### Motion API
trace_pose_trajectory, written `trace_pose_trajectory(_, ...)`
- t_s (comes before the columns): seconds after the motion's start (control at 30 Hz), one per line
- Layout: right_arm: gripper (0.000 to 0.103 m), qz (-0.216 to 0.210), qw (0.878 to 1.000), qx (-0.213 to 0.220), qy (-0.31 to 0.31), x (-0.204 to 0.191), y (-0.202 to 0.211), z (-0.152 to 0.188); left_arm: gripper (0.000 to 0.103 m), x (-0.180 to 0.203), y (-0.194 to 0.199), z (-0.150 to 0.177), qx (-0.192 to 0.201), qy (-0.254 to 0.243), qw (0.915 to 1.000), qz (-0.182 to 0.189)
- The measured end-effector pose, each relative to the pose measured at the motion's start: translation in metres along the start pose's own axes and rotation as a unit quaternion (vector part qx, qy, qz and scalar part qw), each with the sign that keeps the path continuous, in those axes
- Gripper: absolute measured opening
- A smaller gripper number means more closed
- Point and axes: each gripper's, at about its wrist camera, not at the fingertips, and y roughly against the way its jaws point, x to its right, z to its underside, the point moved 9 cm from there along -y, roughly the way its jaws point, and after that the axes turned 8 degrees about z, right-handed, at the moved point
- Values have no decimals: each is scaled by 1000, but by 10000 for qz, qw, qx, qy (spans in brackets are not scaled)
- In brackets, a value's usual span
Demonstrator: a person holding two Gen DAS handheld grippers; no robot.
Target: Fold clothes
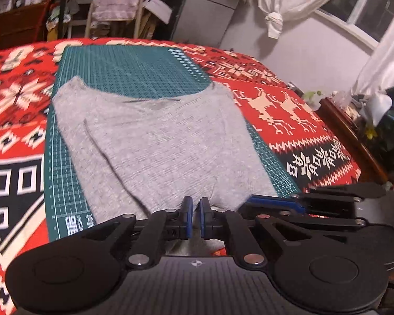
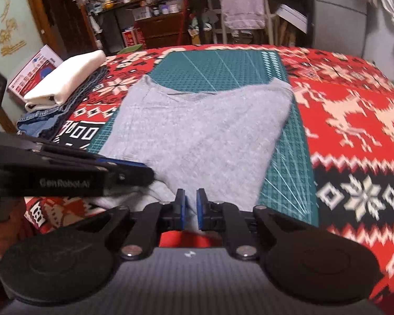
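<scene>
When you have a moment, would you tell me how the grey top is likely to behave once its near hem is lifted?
The grey top will probably drape limply: it lies flat with soft creases on the green mat. It looks like thin knit, so likely light. Pinched by the left claw and right claw, the hem between may sag.

Dim warm indoor light, motion blur throughout, strong fisheye bending at edges.

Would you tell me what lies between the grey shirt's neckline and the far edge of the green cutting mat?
Nothing: in both wrist views, only bare green cutting mat lies beyond the grey shirt.
</scene>
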Motion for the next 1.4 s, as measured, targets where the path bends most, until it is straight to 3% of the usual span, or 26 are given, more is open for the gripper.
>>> trace_pose_trajectory(0.23, 10, 20, 9987, -362, -361, 18, 6, 14, 6, -5, 2, 2, 121, 330, 9993, 145)
trace_pose_trajectory(0.33, 10, -59, 9979, -307, -564, 24, 15, 12, 6, -1, 6, 0, 155, 356, 9992, 108)
trace_pose_trajectory(0.53, 9, 93, 9995, 56, -306, 29, 19, -7, 6, 21, 13, -12, 335, 135, 9988, 321)
trace_pose_trajectory(0.7, 8, 146, 9990, -167, -389, 34, 1, -2, 6, 42, -13, -16, 107, -271, 9987, 430)
trace_pose_trajectory(0.8, 8, 90, 9987, -226, -445, 35, 4, 5, 6, 45, -26, -13, -23, -231, 9986, 468)
trace_pose_trajectory(0.93, 9, -31, 9977, -215, -640, 42, 13, 7, 6, 50, -31, -22, 57, -336, 9981, 508)
trace_pose_trajectory(1.07, 9, 102, 9975, -47, -701, 56, 11, -9, 6, 49, -39, -39, 183, -313, 9981, 506)
trace_pose_trajectory(1.27, 8, 143, 9969, 276, -720, 71, -8, -49, 6, 43, -62, -49, 59, -203, 9991, 359)
trace_pose_trajectory(1.4, 9, 88, 9978, 184, -626, 73, -27, -55, 6, 42, -67, -47, -7, -227, 9993, 311)
